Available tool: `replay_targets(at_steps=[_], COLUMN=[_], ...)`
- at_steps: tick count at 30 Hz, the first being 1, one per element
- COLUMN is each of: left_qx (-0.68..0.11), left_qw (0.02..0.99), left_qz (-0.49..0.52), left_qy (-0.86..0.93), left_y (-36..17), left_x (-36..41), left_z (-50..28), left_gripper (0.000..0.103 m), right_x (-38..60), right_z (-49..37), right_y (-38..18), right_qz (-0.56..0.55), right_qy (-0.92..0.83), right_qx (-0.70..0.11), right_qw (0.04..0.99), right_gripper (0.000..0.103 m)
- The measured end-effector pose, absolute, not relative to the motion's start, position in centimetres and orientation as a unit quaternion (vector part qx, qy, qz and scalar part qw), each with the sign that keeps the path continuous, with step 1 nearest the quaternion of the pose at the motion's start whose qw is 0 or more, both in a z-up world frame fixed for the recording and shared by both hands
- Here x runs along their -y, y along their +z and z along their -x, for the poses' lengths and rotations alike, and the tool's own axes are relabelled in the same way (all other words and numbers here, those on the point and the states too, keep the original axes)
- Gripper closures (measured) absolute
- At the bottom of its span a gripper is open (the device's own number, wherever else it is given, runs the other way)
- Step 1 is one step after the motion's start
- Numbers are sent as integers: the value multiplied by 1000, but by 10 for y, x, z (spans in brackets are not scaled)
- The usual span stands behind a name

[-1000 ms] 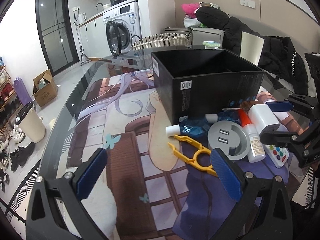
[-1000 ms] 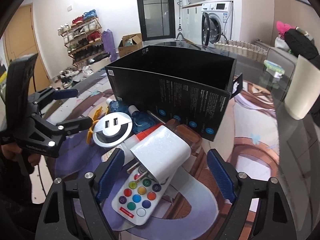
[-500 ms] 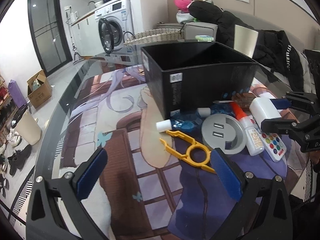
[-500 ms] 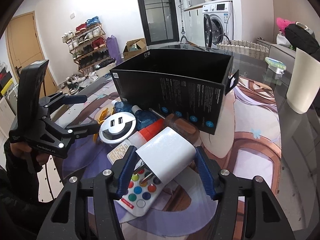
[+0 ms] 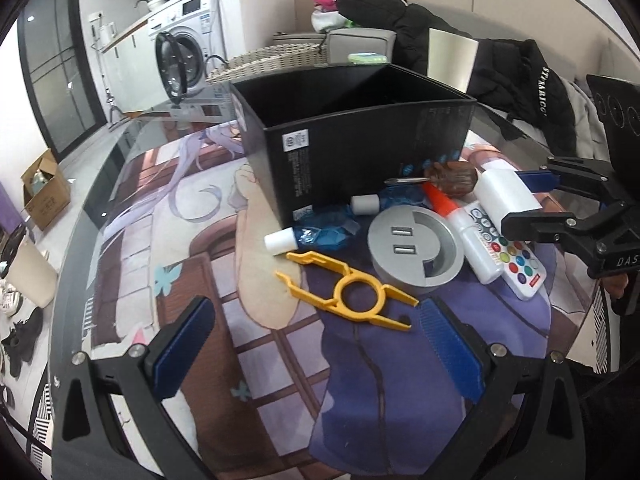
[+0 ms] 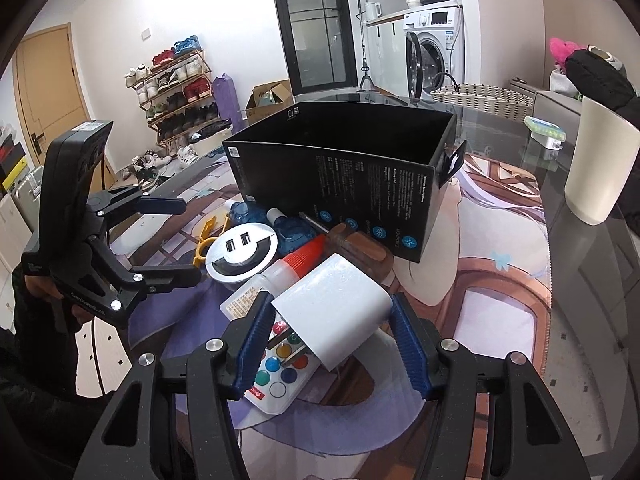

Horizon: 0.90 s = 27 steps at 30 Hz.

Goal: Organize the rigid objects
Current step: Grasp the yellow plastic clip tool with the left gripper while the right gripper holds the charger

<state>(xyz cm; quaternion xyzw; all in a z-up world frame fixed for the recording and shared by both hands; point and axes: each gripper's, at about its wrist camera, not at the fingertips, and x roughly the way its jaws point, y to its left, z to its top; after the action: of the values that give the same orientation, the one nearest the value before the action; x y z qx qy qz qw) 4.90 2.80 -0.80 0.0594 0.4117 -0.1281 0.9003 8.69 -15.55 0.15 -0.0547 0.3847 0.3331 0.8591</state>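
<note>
Between the blue pads of my right gripper [image 6: 332,320] sits a white block [image 6: 336,308], and the gripper is shut on it, just above a remote with coloured buttons [image 6: 280,372]. The left wrist view shows that gripper [image 5: 528,204] and block [image 5: 504,196] at the right. My left gripper [image 5: 318,340] is open over the mat, close to a yellow plastic tool [image 5: 348,292]. An open black box [image 5: 360,152] stands behind the pile. In front of it lie a grey round USB hub [image 5: 414,246], a glue bottle [image 5: 472,236], a brown-handled screwdriver [image 5: 440,176] and blue bottles [image 5: 324,236].
A cream cup [image 6: 600,172] stands on the glass table to the right of the box. A wicker basket [image 5: 272,60] and a black jacket [image 5: 500,76] lie beyond the table. The table's curved edge [image 5: 80,208] runs along the left.
My right gripper's pads came together onto the white block. The left gripper stayed open and its view turned slightly.
</note>
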Motion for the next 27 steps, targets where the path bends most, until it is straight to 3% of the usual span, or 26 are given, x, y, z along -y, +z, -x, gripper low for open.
replay_targets(at_steps=[10, 13, 15, 21, 23, 27], left_qx=[-430, -420, -408, -394, -395, -391], left_qw=[888, 890, 893, 900, 902, 905], left_qz=[-65, -66, -68, -63, -61, -58], left_qy=[-149, -163, -176, -177, -165, -159], left_y=[-13, -12, -10, -6, -6, -7], left_x=[-17, -17, -17, -21, -24, -25], left_z=[-65, -60, -55, -45, -44, -39], left_gripper=[0, 12, 32, 71, 78, 79], right_x=[158, 159, 159, 156, 155, 154], right_z=[-89, -89, -88, -86, -84, -82], right_y=[1, 1, 0, 0, 0, 1], right_qz=[57, 57, 57, 60, 60, 59], right_qy=[334, 334, 336, 339, 340, 343], right_qx=[-385, -385, -385, -384, -383, -380], right_qw=[859, 858, 858, 857, 857, 857], right_gripper=[43, 43, 43, 43, 43, 43])
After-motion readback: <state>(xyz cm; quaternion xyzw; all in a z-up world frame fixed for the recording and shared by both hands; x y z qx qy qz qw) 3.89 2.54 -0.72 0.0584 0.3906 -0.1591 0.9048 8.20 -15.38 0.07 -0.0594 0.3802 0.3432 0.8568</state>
